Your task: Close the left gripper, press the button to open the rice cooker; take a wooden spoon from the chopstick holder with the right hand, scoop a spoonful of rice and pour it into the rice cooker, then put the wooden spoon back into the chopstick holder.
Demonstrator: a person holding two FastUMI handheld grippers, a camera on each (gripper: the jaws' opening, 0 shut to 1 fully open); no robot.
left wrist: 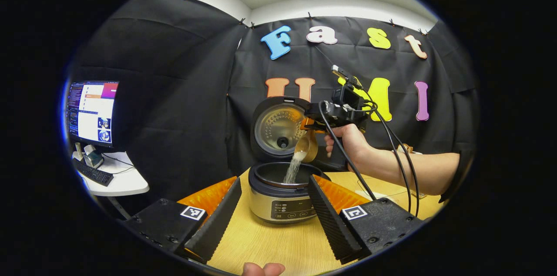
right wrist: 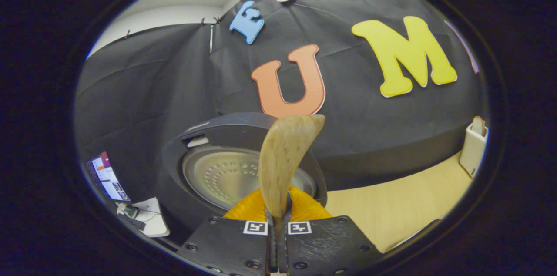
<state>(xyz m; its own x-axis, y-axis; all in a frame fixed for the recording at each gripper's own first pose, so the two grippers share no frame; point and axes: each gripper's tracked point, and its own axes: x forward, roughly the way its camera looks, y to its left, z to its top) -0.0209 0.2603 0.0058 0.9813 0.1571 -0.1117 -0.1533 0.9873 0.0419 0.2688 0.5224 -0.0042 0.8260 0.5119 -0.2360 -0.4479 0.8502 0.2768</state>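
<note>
A pale, smooth-grained wooden spoon [right wrist: 285, 158] stands clamped between the right gripper's fingers [right wrist: 256, 243], and ahead of the left gripper's ribbed fingers [left wrist: 217, 219] a rice cooker [left wrist: 283, 200] with a brushed metal body and glossy dark rim sits on a matt wood-grain table [left wrist: 278, 245].

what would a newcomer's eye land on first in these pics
First, the stream of rice falling from the tilted wooden spoon into the open rice cooker at the middle of the table, its lid standing upright behind. The right claw is shut on the spoon above the pot. In the right gripper view, the spoon rears up close before that lid.
</note>
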